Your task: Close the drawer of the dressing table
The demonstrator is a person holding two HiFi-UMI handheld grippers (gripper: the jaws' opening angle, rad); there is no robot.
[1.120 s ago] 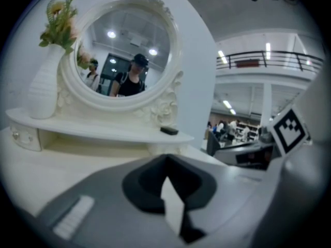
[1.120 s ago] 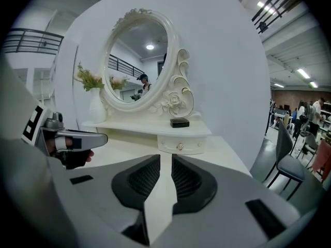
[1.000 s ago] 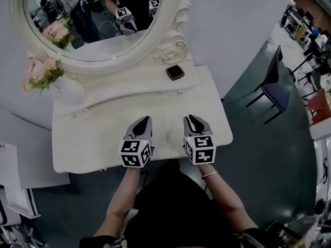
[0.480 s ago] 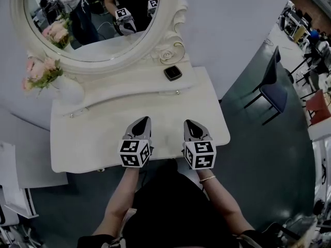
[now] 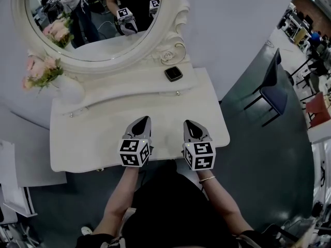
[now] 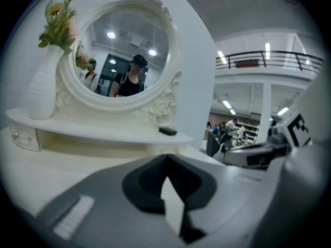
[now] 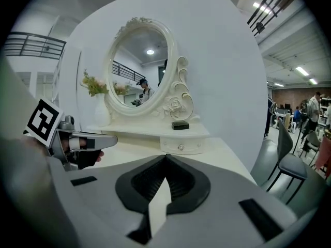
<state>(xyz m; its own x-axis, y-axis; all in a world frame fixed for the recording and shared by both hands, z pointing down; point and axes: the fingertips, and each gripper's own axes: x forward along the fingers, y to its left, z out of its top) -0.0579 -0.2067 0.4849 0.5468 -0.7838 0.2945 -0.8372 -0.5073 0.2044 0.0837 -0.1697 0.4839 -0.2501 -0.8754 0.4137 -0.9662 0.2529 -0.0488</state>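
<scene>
The left hand-held gripper and the right hand-held gripper hang side by side over the near edge of the white dressing table. Each has its jaws pressed together and holds nothing, likely so the blunt tips can push. The little drawer under the far right shelf sits flush and looks shut. Any drawer below the near edge is hidden. The table is smooth and shiny. The oval mirror has a frame of carved curls.

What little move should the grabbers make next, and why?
Probably ease the right gripper forward toward the small white drawer with the round knob: both it and the left gripper hover shut above the white tabletop, short of that drawer.
</scene>
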